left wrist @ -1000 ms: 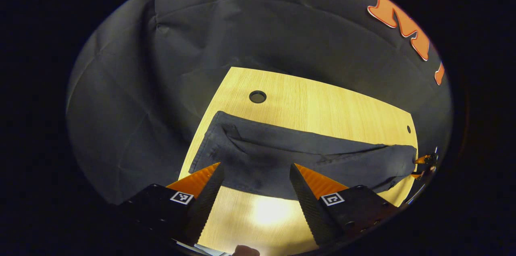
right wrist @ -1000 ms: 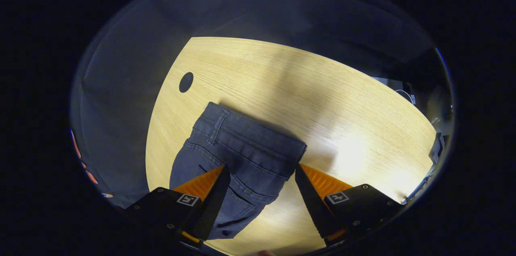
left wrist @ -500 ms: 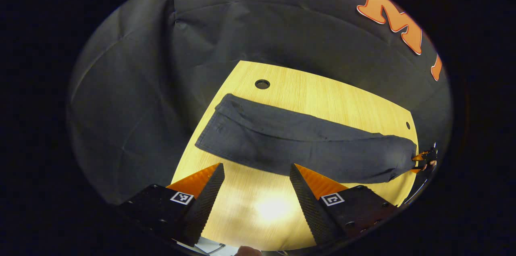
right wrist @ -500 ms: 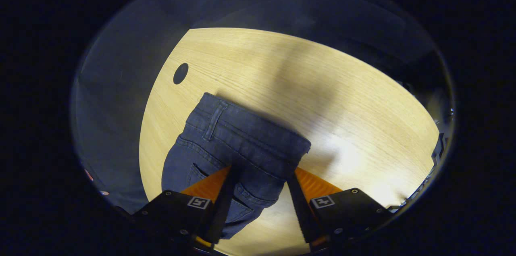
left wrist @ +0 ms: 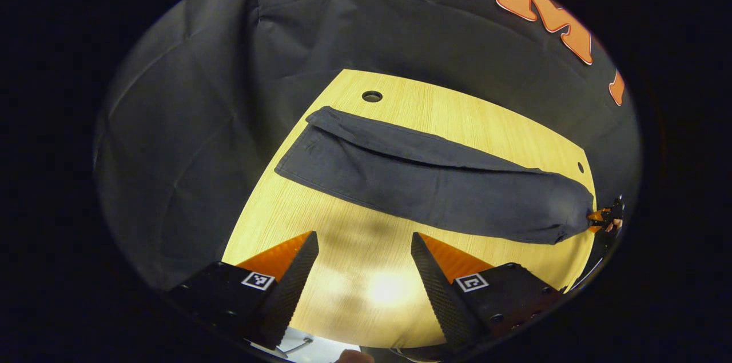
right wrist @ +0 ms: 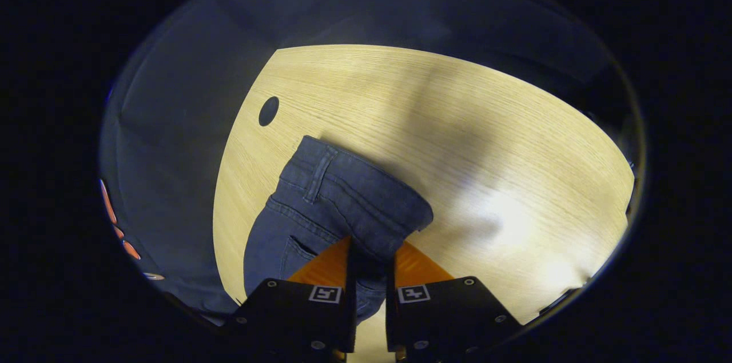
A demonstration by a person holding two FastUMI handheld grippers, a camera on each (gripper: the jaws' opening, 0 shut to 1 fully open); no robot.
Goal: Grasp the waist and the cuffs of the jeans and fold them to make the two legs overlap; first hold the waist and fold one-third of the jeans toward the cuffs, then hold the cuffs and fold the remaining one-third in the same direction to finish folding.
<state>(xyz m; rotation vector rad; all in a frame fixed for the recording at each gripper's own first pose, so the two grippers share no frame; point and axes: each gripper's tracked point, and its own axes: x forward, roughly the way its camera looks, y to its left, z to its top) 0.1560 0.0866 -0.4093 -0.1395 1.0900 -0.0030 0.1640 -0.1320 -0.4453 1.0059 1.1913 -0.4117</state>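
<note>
- My right gripper [right wrist: 370, 257] has its two fingers drawn close together, pinching the denim of the jeans [right wrist: 337, 203] just below the waist [right wrist: 349, 171].
- In the right gripper view, the waistband lies ahead of my fingers on the wooden table [right wrist: 457, 140], with a belt loop [right wrist: 319, 175] and a back pocket [right wrist: 297, 251] facing up.
- A round hole [right wrist: 268, 111] in the tabletop sits just beyond the waistband, to its left.
- My left gripper [left wrist: 364, 271] hangs above bare table, fingers spread wide apart and holding nothing.
- In the left gripper view, the jeans [left wrist: 434, 186] stretch flat across the table [left wrist: 343, 237] beyond my fingers, one leg lying over the other.
- The cuffs [left wrist: 309, 143] are at the left end, near a round hole [left wrist: 372, 96].
- The right gripper [left wrist: 603, 219] shows small at the far right end, touching the waist end of the jeans.
</note>
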